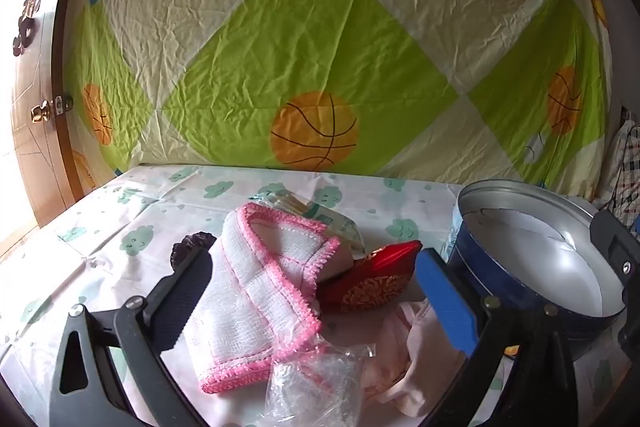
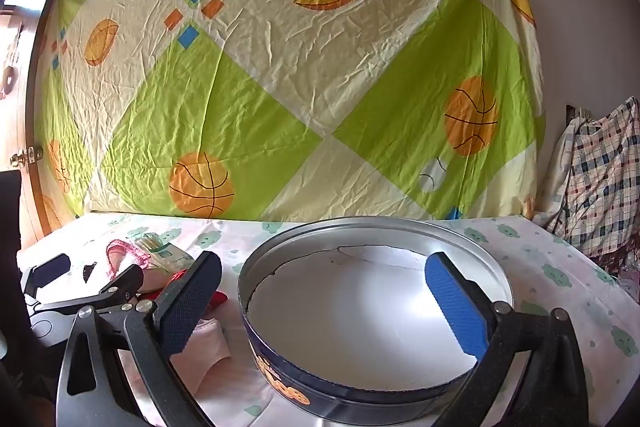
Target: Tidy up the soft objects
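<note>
Left claw (image 1: pixel 320 291): I read it as spread to its widest, gripping nothing; the pink-edged white cloth (image 1: pixel 260 291) lies between its fingers but neither pad presses on it.
Right claw (image 2: pixel 324 303): also spread wide and empty, poised at the near rim of the round tin (image 2: pixel 400 223), one finger outside the wall, the other over the inside.
Task items: the soft pile sits on the bench (image 1: pixel 132 211) just left of the tin: the cloth, a red embroidered pouch (image 1: pixel 372 283) behind it, a pale pink garment (image 1: pixel 416 359), a crinkled clear plastic bag (image 1: pixel 316 383) in front, and a tissue pack (image 1: pixel 320 215) at the back. The tin looks empty apart from a white liner.
Risk, double pick: the cloth overlaps the pouch and the bag; closing here could, in my judgement, drag a neighbour along.
Risk, partial grip: the cloth is loosely folded; catching one layer may let it unfold and trail over the tin rim.
Risk, bag slip: the plastic looks slick and could squirt out of the pads.
Risk, tin shift: a finger astride the wall could nudge or tip the tin if I move sideways.
Risk, claw clash: both claws work close together beside the tin; crossing paths could knock them.
</note>
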Motion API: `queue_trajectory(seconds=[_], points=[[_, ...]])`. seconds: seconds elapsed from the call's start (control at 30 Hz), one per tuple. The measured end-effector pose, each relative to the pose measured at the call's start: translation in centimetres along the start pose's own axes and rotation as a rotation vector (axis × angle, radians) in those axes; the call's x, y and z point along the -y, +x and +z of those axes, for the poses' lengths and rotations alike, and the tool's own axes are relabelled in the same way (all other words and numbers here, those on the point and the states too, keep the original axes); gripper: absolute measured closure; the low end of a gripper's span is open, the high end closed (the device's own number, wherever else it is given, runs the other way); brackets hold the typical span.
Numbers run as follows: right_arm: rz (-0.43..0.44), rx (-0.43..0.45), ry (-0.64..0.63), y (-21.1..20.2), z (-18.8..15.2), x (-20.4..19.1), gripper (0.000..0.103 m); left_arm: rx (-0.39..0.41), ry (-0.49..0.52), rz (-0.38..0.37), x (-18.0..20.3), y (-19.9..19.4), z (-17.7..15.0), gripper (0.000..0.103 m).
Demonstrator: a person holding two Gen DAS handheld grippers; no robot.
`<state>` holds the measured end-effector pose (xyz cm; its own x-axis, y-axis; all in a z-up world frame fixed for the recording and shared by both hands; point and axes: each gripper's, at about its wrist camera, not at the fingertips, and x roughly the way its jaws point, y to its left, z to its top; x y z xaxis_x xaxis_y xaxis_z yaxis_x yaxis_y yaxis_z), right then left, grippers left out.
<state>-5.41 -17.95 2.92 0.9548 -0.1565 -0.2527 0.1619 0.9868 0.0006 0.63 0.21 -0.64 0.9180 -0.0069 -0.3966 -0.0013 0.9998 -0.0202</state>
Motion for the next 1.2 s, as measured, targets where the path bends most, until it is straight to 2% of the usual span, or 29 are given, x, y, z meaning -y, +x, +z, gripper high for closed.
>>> queue_trajectory(seconds=[1.2], points=[[0.005,0.001,0.019,-0.09,0.11,0.18,0.000,-0.013,-0.018,0.004,-0.66,-0.24,0.29,0.000]])
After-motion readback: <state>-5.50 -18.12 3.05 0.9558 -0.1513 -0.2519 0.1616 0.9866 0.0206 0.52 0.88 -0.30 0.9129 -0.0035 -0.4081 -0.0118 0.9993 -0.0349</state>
